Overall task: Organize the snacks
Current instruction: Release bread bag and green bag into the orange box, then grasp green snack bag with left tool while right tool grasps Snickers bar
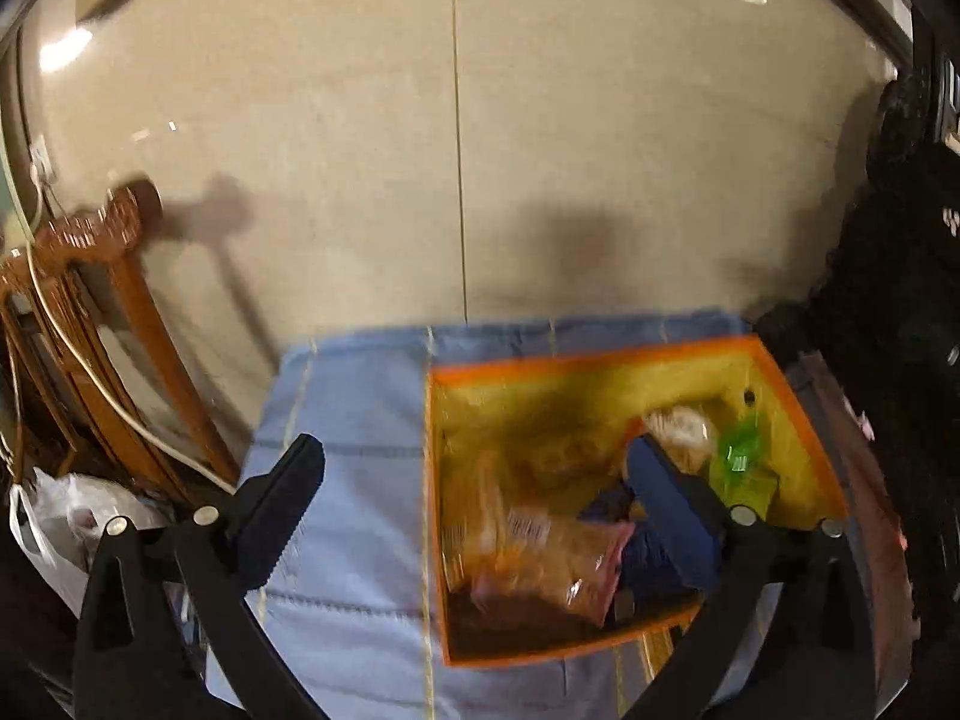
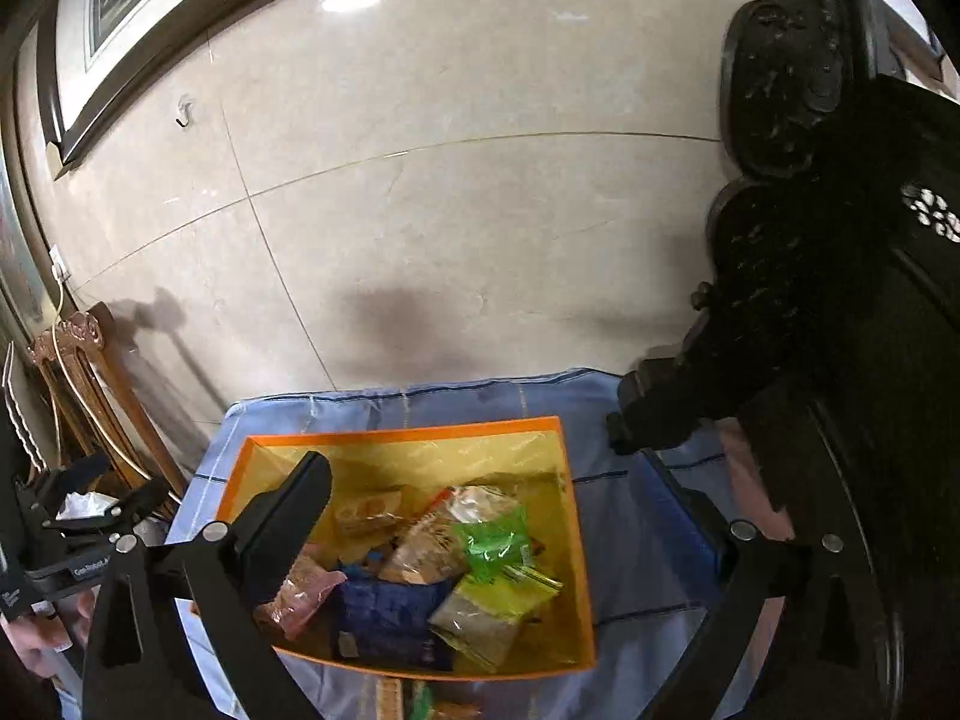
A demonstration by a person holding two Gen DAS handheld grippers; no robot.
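Observation:
An orange box with a yellow inside [image 1: 576, 360] [image 2: 396, 435] stands on a table under a light blue cloth [image 1: 354, 420] [image 2: 630, 516]. Several snack packets lie in it: a green one [image 1: 738, 462] [image 2: 492, 540], a dark blue one [image 2: 384, 606] and a pinkish clear one [image 1: 528, 552] [image 2: 300, 594]. My left gripper [image 1: 480, 486] hangs above the box's left part, open, nothing between its fingers. My right gripper [image 2: 492, 510] hovers over the box, open and empty too. A hand [image 2: 36, 642] holds the left gripper's body at the far left.
A wooden chair [image 1: 120, 324] [image 2: 78, 372] with a white cable stands left of the table, and a white plastic bag [image 1: 66, 516] lies by it. Dark carved furniture [image 2: 840, 300] crowds the right side. Beige wall tiles rise behind. More packets [image 2: 420, 699] lie in front of the box.

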